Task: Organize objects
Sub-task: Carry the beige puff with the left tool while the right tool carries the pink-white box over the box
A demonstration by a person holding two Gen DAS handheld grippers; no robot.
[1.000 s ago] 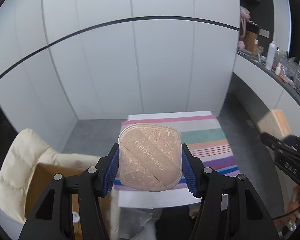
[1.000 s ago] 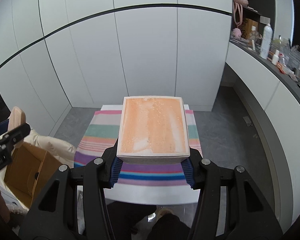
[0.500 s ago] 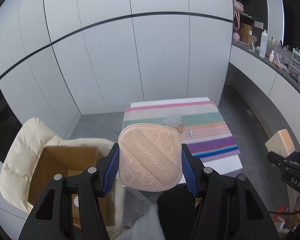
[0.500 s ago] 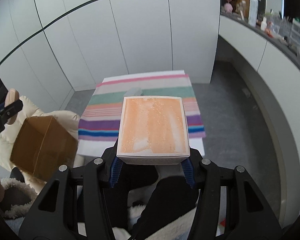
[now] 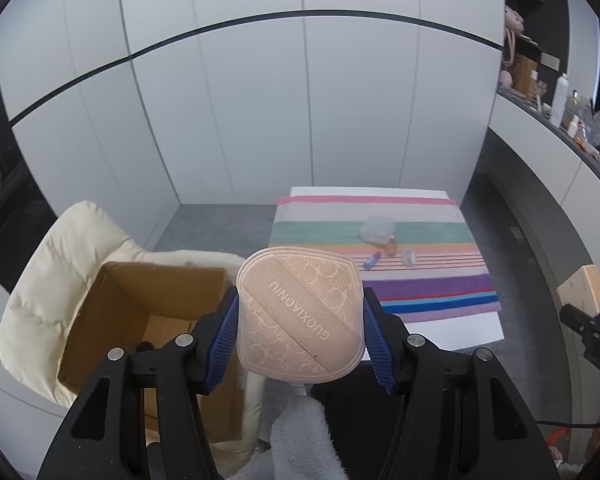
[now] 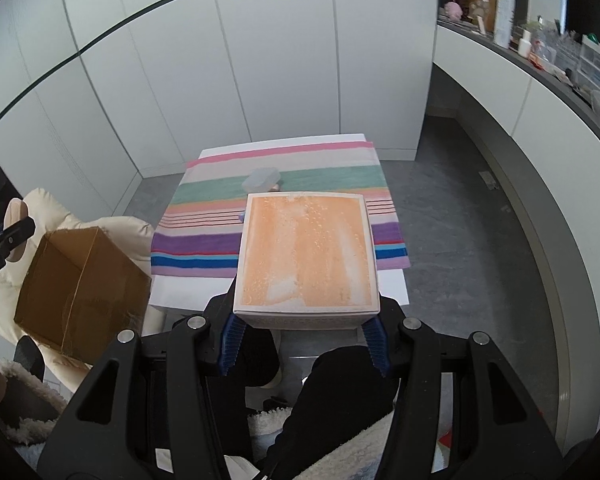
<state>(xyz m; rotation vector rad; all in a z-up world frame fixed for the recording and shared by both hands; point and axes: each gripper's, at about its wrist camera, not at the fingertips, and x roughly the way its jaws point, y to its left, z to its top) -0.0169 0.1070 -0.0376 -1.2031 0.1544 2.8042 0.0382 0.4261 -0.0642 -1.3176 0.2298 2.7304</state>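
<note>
Left wrist view: a tan, embossed, rounded powder puff (image 5: 300, 316) is pinched by the left tool (image 5: 300, 332) beside an open brown cardboard box (image 5: 140, 320). An orange-topped white square box (image 6: 306, 252) is pinched by the right tool (image 6: 305, 334) before the striped-cloth surface (image 6: 284, 168).

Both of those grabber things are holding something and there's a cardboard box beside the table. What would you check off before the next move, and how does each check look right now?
1. Left gripper clamps the beige embossed powder puff between its fingers: ok.
2. Right gripper clamps the white square box with the orange top: ok.
3. Brown cardboard box on the cream padded chair is open at the top: ok.
4. Room inside that box for both items: cannot tell, its floor is mostly hidden.
5. Puff already above the box opening: not ok, it appears beside it.
6. Small items left on the striped cloth, such as the blue tube: not ok, not yet sorted.
</note>
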